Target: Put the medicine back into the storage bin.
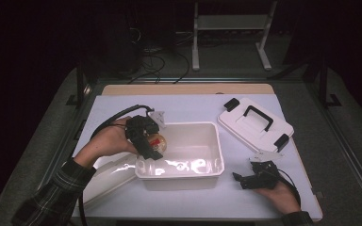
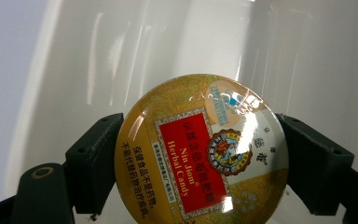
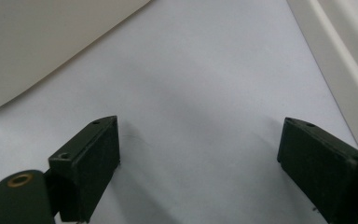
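Two tools: left tool (image 2: 200, 158) clamps candy tin (image 2: 200, 154), bottom edge cropped.

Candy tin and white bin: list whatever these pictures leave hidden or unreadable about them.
- Candy tin: in the left gripper view its bottom is cut off by the frame edge, and the jaws of the left hand-held gripper cover its sides. Glare blurs the blue print near the top.
- Tin in the high view: too small to read, partly behind the gripper.
- White bin: glare washes out its floor in the high view, so its contents are unclear.
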Tool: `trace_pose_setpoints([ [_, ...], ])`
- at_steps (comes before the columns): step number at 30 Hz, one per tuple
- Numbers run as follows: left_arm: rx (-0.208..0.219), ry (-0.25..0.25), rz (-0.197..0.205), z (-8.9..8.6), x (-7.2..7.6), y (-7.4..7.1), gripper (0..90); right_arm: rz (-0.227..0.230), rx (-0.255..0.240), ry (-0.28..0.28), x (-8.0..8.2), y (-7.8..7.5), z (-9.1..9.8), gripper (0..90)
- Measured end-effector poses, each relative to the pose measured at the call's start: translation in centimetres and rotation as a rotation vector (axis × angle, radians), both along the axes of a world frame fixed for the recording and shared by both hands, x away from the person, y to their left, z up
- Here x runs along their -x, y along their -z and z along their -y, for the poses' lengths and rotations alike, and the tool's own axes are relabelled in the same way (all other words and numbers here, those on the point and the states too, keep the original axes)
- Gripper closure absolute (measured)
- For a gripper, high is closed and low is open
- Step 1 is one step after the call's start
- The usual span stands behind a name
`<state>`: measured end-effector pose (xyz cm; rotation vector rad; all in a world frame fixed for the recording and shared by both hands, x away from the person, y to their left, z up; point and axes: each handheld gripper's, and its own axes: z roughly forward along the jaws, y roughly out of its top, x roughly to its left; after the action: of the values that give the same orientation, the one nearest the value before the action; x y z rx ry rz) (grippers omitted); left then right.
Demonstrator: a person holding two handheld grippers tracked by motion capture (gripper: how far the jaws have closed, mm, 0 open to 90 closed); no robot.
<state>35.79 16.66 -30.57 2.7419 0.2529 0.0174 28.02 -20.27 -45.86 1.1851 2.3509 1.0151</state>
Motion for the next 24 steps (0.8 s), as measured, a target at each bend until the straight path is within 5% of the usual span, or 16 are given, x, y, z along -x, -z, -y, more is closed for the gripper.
trace_pose_setpoints([
  [9, -0.024, 0.012, -0.017, -0.1, 0.0, 2.5, 19.6, 0.0, 0.0, -0.001, 0.0, 0.0, 0.0, 12.2],
  [24, -0.023, 0.005, -0.028, -0.3, 0.1, 2.9, 19.0, 0.001, 0.0, -0.001, 0.0, 0.0, 0.0, 12.2],
])
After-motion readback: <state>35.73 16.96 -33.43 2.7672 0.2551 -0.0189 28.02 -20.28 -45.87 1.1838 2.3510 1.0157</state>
